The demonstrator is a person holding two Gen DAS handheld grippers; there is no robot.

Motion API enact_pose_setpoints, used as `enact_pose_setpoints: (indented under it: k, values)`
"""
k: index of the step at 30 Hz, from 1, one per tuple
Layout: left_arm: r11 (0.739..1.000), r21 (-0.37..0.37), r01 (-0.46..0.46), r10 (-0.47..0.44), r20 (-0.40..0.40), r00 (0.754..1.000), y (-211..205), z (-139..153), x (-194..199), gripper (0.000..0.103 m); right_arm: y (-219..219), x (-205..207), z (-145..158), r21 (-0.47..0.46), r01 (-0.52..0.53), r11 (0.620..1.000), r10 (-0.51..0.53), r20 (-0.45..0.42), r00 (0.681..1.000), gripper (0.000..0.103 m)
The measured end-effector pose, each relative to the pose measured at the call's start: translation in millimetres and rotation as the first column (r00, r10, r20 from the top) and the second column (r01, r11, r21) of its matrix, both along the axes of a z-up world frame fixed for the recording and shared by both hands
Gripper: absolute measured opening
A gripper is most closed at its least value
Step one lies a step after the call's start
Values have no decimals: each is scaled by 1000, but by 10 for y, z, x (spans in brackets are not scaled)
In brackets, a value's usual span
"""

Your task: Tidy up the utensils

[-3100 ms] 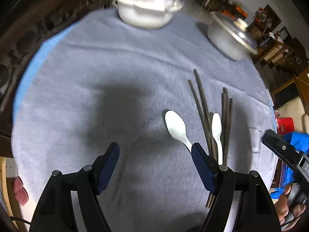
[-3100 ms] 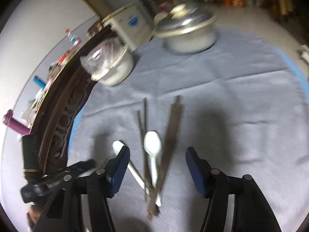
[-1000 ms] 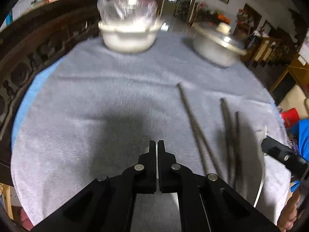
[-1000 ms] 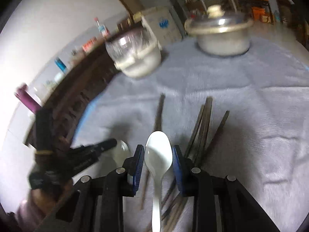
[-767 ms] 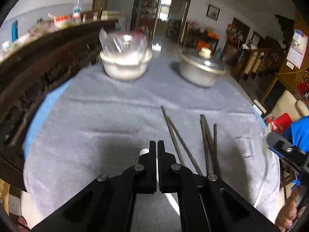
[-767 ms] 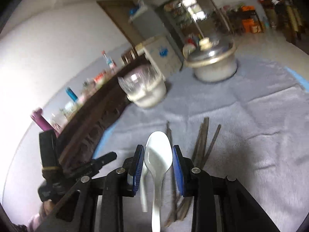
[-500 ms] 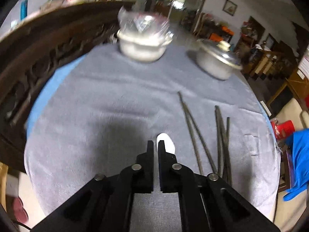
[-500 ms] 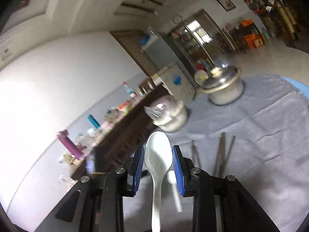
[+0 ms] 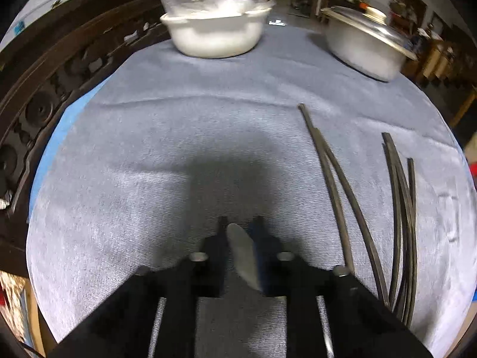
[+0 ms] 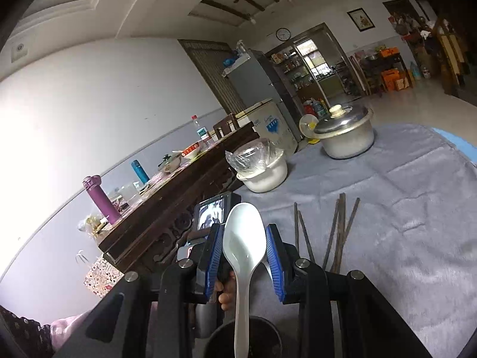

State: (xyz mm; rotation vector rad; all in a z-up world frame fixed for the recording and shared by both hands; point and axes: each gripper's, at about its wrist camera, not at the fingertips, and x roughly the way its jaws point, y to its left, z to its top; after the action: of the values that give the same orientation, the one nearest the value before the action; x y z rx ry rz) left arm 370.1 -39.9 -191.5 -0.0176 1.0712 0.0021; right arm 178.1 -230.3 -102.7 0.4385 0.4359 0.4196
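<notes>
My right gripper (image 10: 244, 256) is shut on a white spoon (image 10: 244, 246), bowl up, raised above the table; its handle points down toward a dark round holder (image 10: 247, 338) at the bottom edge. My left gripper (image 9: 240, 232) has its jaws partly apart around a second white spoon (image 9: 243, 252), low over the grey cloth (image 9: 167, 137); whether it still grips is unclear. Several dark chopsticks (image 9: 334, 179) lie on the cloth to the right, also in the right wrist view (image 10: 340, 226).
A white bowl covered in plastic (image 9: 214, 26) (image 10: 262, 170) and a lidded metal pot (image 9: 366, 41) (image 10: 345, 134) stand at the back. A dark carved wooden sideboard (image 9: 35, 68) runs along the left edge. The left hand's device (image 10: 213, 213) shows behind my right gripper.
My right gripper has lifted its spoon and tilted upward over the dark holder. My left gripper has dropped low over the cloth and its jaws have parted slightly around the other spoon.
</notes>
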Motion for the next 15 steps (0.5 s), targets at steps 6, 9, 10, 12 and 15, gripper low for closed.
enact_pose_setpoints:
  k: [6,9,10,12,15]
  values:
    - [997,-69,30,-25,66,997,85,193,-211,8,-54,-30,-34,11,30,999,-30,-3,1000,32]
    - [993,-111,43,-29,130,991,168,421,-396,7,-43,-68,-8,8,48,999,-48,15,999,32]
    - [991,-126,46,-26,155,988,189,515,-481,7,-33,-86,-4,-1,60,998,-60,24,998,32]
    - [987,-151,59,-24,225,974,224,733,-685,7,-25,-101,-9,-6,72,997,-72,28,997,32]
    - [978,-189,89,-17,352,936,232,1106,-1019,7,-40,-120,-38,0,88,996,-88,27,996,32]
